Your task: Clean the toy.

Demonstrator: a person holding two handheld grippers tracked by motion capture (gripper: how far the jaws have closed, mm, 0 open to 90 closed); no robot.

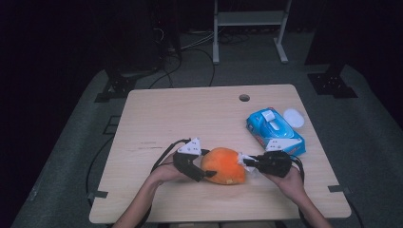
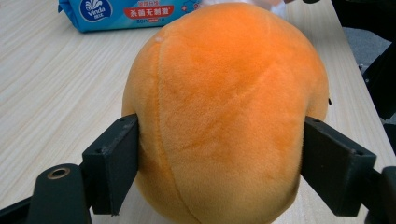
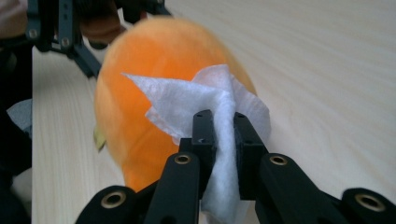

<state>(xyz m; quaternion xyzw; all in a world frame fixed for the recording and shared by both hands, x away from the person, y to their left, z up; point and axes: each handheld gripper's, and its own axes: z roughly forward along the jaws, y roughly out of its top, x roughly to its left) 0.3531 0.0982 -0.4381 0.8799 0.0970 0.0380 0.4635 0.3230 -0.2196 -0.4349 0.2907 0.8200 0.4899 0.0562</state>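
black fingers of the left gripper [image 2: 219,172] flank the orange plush toy [image 2: 224,112] on both sides in the left gripper view, their pads right at its fur. whether they press in or merely rest against it cannot be told for sure, but the toy's flanks bulge past the pads, so a light hold seems likely. the toy sits on the wooden surface [image 1: 190,114], near the person's edge and between the two hands. the left gripper appears placed there to steady the soft, rounded body so it will not roll or slide under rubbing.

in the right gripper view, the right gripper [image 3: 224,135] has its fingers clenched on a white wipe [image 3: 196,100], which is bunched between them and fans out over the near end of the toy. the wipe lies against the fur, so the work in hand reads as wiping the toy clean.

from the high view, the left gripper [image 1: 202,168] comes in from the toy's left and the right gripper [image 1: 247,163] from its right, opposing each other so one braces while the other rubs. behind the right hand lies a blue pack of wipes [image 1: 274,131], just beside it, with a white lid [image 1: 293,117] by its far corner, probably the source of the wipe.
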